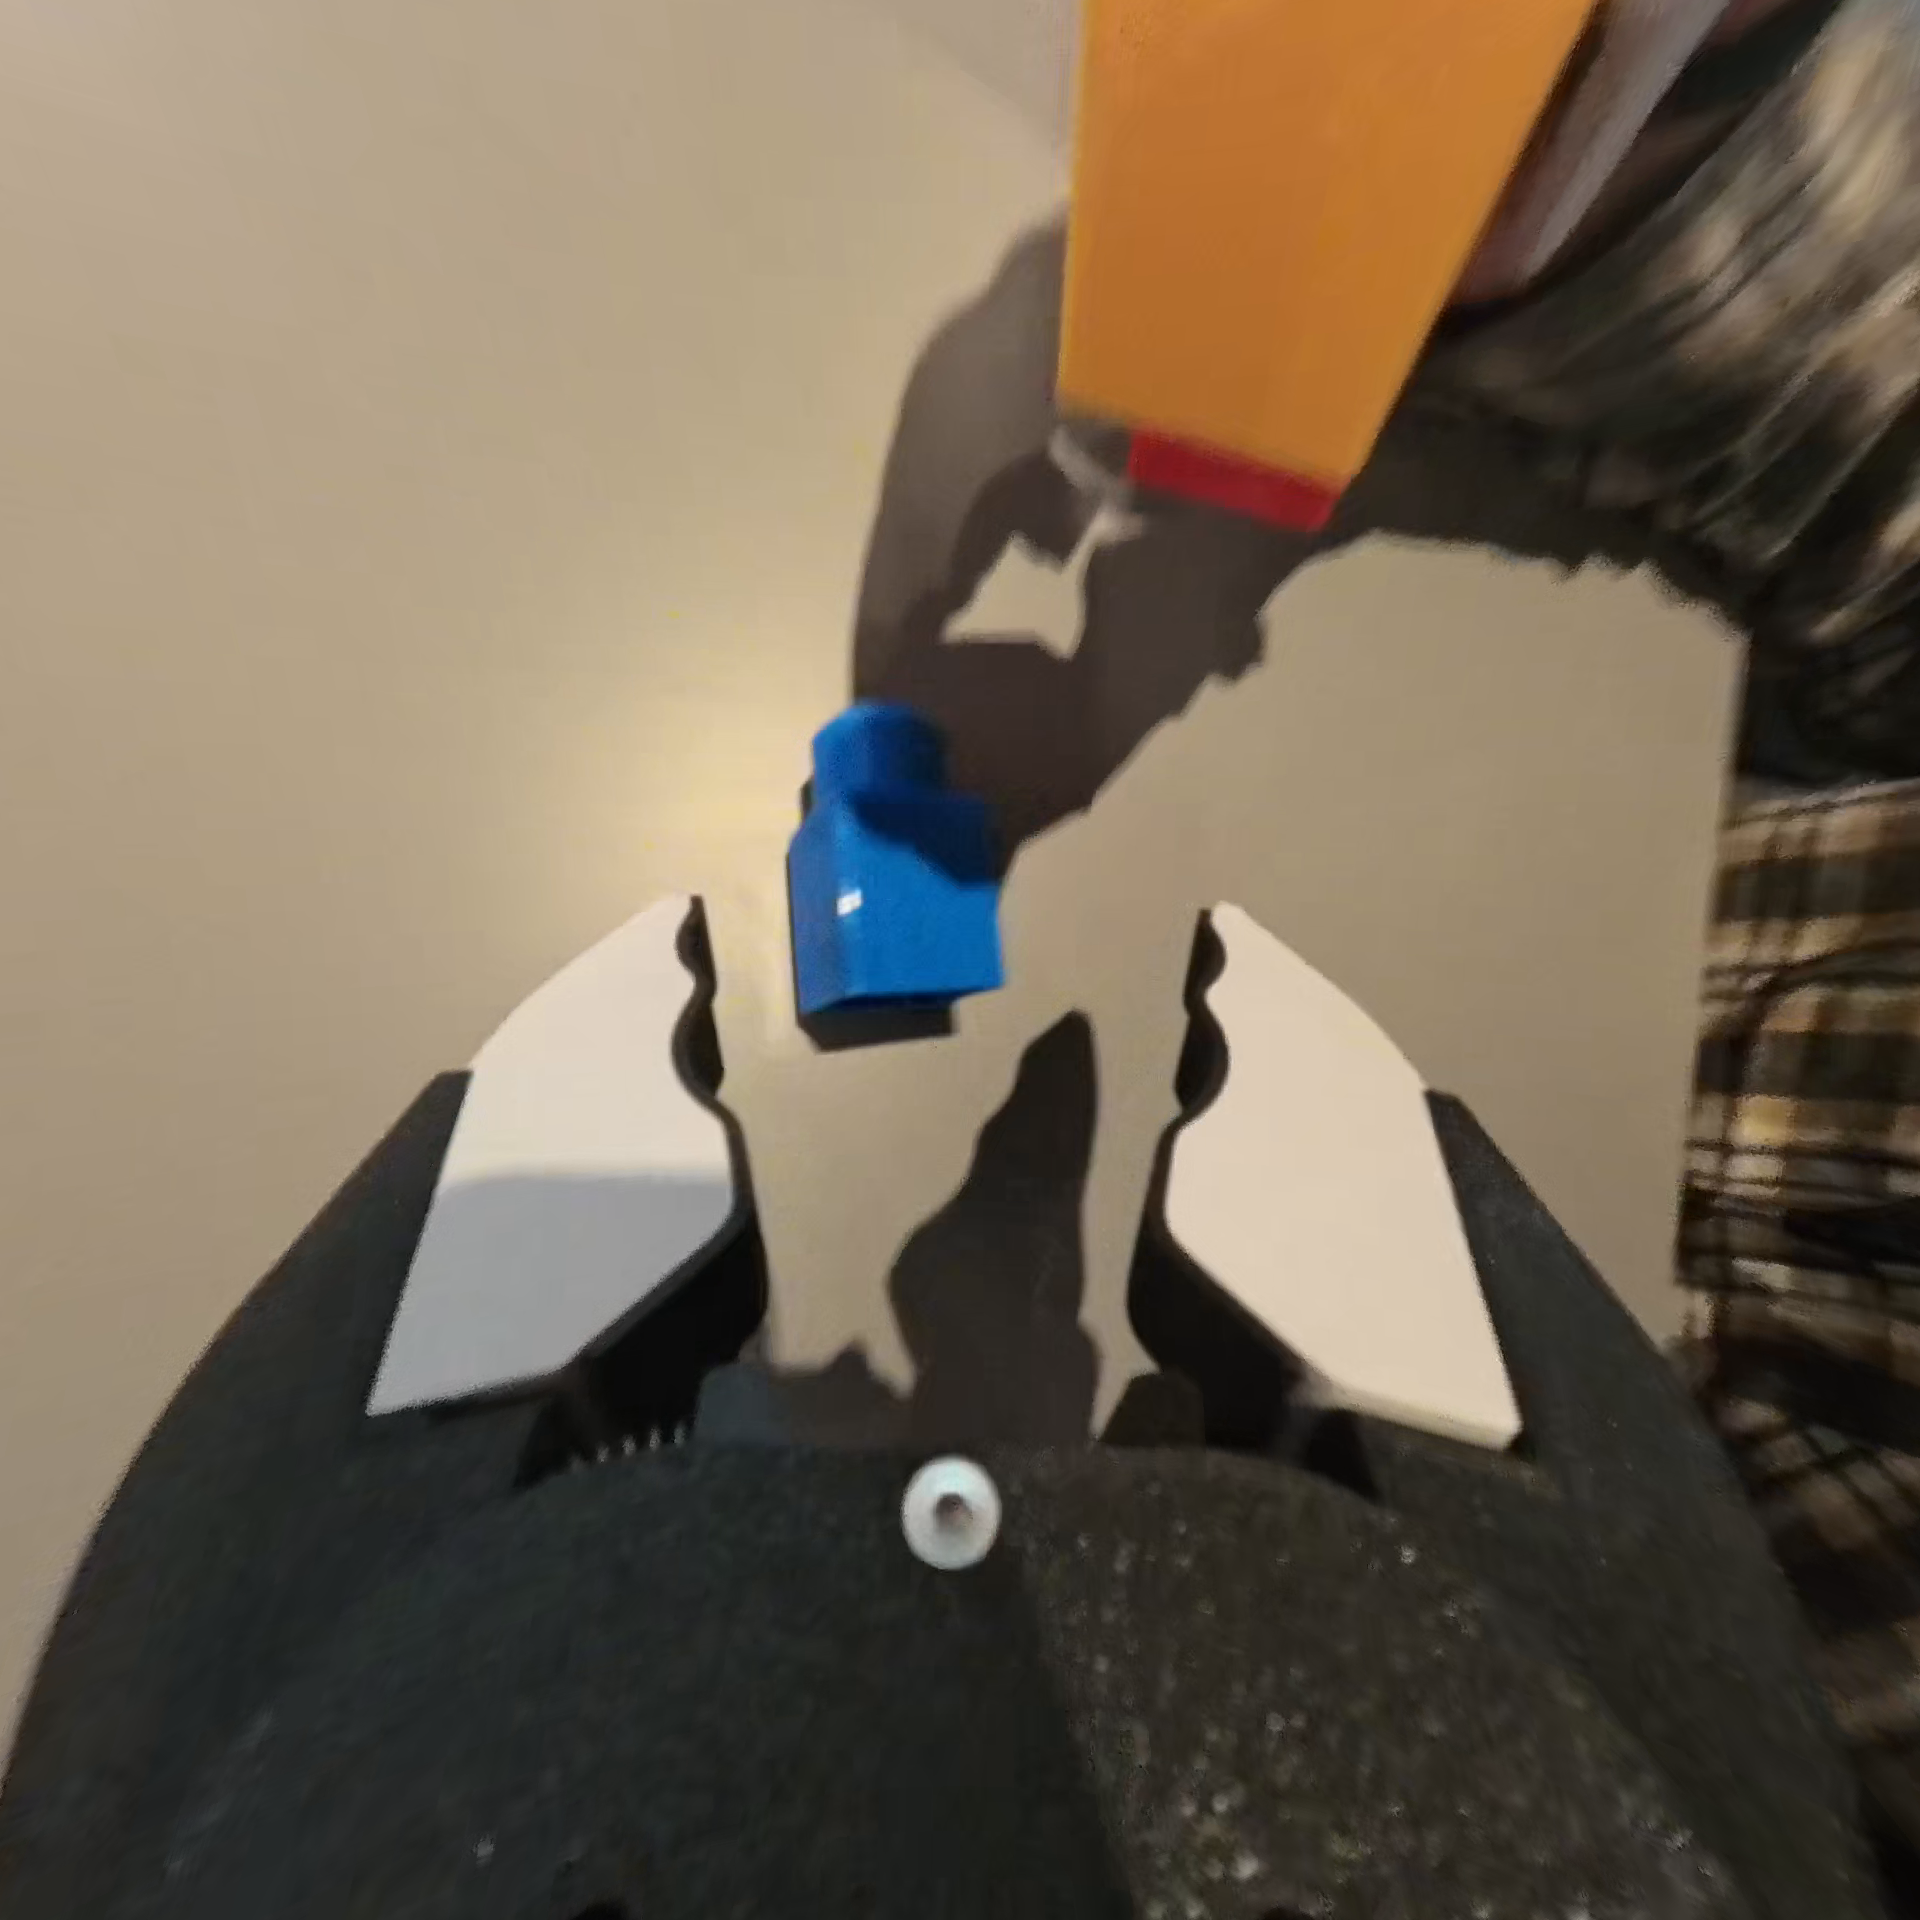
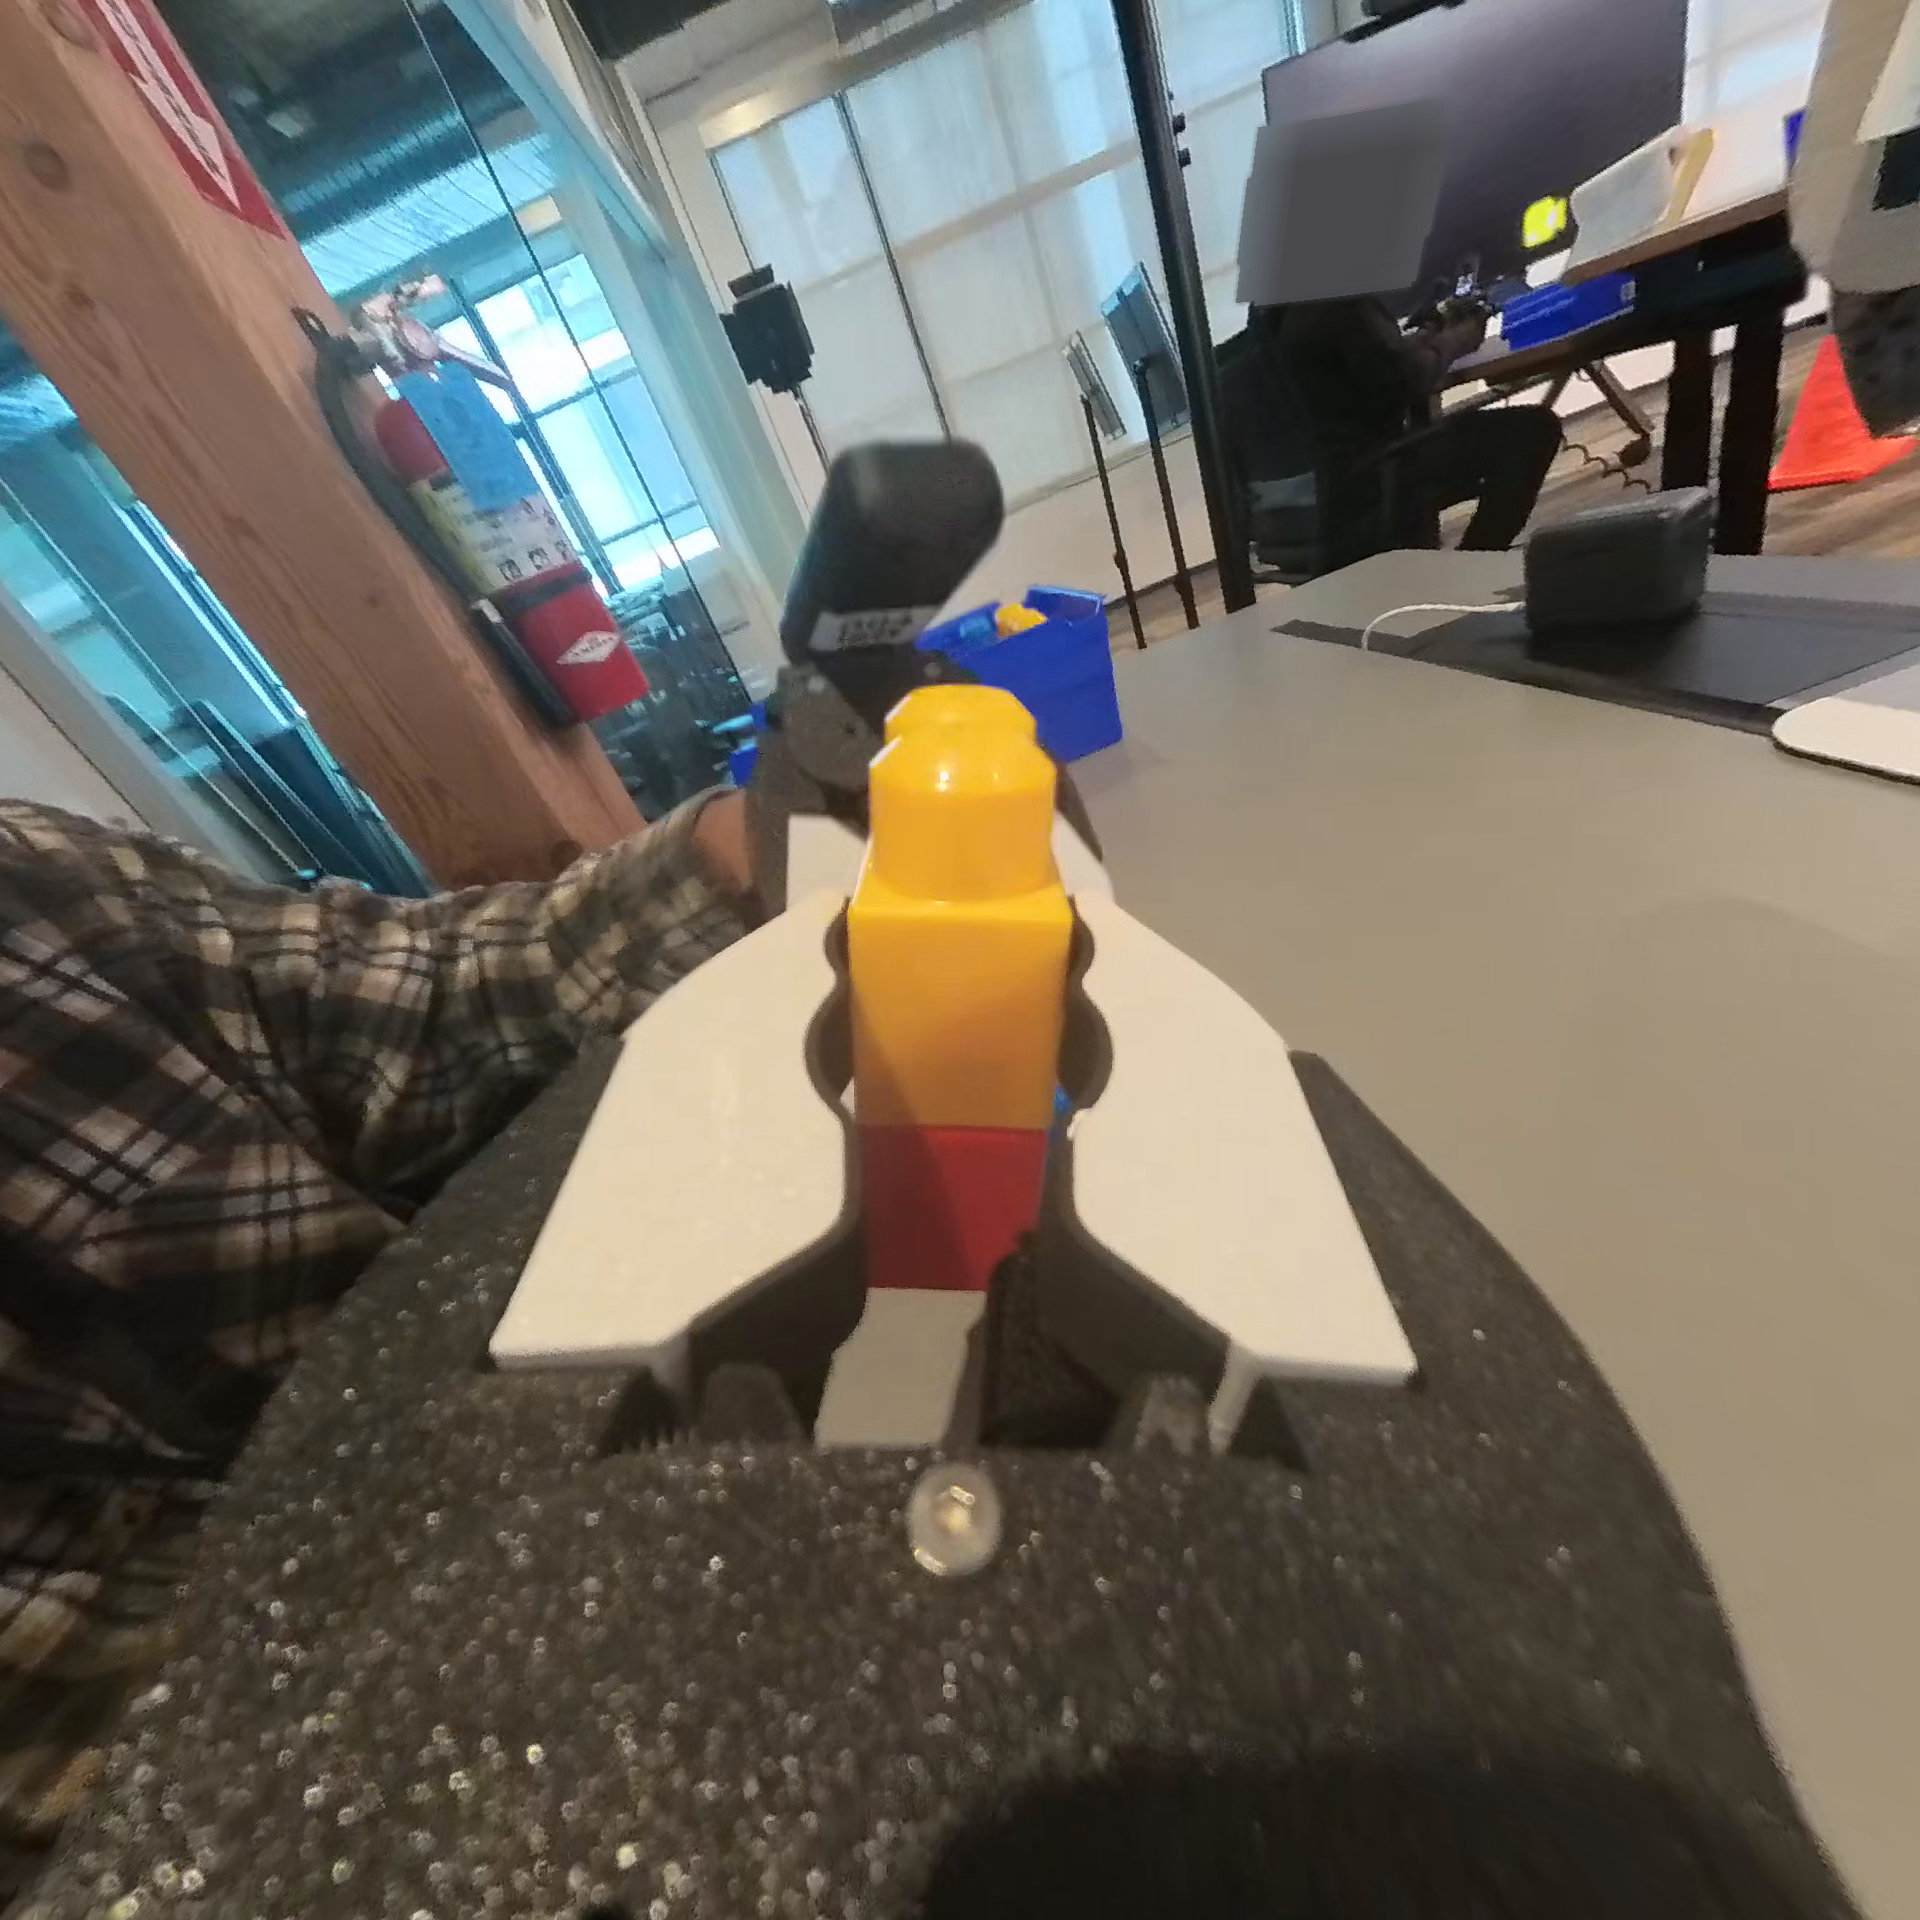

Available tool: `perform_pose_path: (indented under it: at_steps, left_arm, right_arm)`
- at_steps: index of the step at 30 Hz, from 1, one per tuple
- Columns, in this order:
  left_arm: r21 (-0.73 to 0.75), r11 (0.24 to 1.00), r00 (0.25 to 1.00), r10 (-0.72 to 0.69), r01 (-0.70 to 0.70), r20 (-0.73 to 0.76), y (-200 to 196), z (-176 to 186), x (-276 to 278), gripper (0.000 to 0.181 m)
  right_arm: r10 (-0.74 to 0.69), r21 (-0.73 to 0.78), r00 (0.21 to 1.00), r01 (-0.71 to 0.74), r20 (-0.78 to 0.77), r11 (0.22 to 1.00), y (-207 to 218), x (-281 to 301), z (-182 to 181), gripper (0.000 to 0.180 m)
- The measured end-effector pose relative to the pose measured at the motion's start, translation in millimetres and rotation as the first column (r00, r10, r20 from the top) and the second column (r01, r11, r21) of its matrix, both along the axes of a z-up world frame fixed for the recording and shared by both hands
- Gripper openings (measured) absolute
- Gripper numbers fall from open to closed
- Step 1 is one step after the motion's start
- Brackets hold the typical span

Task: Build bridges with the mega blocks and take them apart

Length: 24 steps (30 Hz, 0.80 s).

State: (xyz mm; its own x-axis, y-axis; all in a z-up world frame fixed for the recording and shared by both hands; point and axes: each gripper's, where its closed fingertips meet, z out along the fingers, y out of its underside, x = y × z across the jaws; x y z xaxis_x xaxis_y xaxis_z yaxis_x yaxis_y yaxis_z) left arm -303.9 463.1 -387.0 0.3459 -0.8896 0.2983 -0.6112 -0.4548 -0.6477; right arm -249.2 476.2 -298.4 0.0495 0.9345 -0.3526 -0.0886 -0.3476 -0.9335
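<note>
Right gripper [image 2: 961,997] has its jaws clamped on the yellow block [image 2: 956,997] stacked on a red block [image 2: 951,1205]. Left gripper [image 1: 951,914] hangs with jaws apart over a lone blue block [image 1: 894,894] on the bench [image 1: 364,520].

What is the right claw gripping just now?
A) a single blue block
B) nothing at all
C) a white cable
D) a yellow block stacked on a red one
D: in the right wrist view, the right claw pinches a yellow plastic block joined atop a red plastic block.
</note>
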Motion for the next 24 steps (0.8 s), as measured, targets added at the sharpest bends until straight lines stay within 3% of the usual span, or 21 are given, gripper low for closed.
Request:
perform_pose_path:
  at_steps: [4, 6, 12, 16, 19, 20, 22, 24]
  left_arm:
    - [0.022, 1.000, 0.918, -0.019, 0.011, 0.395, 8, 81, 18, 0.068]
    - [0.025, 0.999, 0.864, -0.044, 0.036, 0.501, 8, 106, 27, 0.060]
    - [0.034, 0.997, 0.850, -0.072, 0.063, 0.522, 10, 109, 54, 0.065]
    - [0.033, 0.993, 0.838, -0.117, 0.118, 0.534, 1, 104, 60, 0.038]
    - [0.024, 0.994, 0.816, -0.103, 0.108, 0.569, 2, 107, 60, 0.037]
    - [0.021, 0.994, 0.799, -0.098, 0.106, 0.593, 2, 111, 59, 0.037]
    - [0.017, 0.997, 0.759, -0.073, 0.081, 0.647, 6, 124, 53, 0.037]
    - [0.043, 0.998, 0.750, -0.060, 0.043, 0.659, 11, 132, 46, 0.036]
  right_arm:
    - [0.025, -0.028, 0.997, -0.027, -0.068, 0.999, -3, 0, 9, 0.036]
    - [0.035, -0.038, 0.995, -0.039, -0.089, 0.999, -4, 0, 12, 0.036]
    - [0.050, -0.059, 0.986, -0.060, -0.159, 0.996, -6, -1, 21, 0.036]
    - [0.054, -0.063, 0.981, -0.067, -0.184, 0.996, -6, -2, 24, 0.036]
    - [0.046, -0.051, 0.980, -0.057, -0.194, 0.997, -5, -2, 26, 0.036]
    - [0.047, -0.042, 0.978, -0.057, -0.201, 0.997, -6, -1, 28, 0.038]
    - [0.028, -0.049, 0.983, -0.037, -0.183, 0.998, -2, 1, 27, 0.066]
    - [0.031, -0.041, 0.989, -0.037, -0.143, 0.998, -2, 3, 23, 0.067]
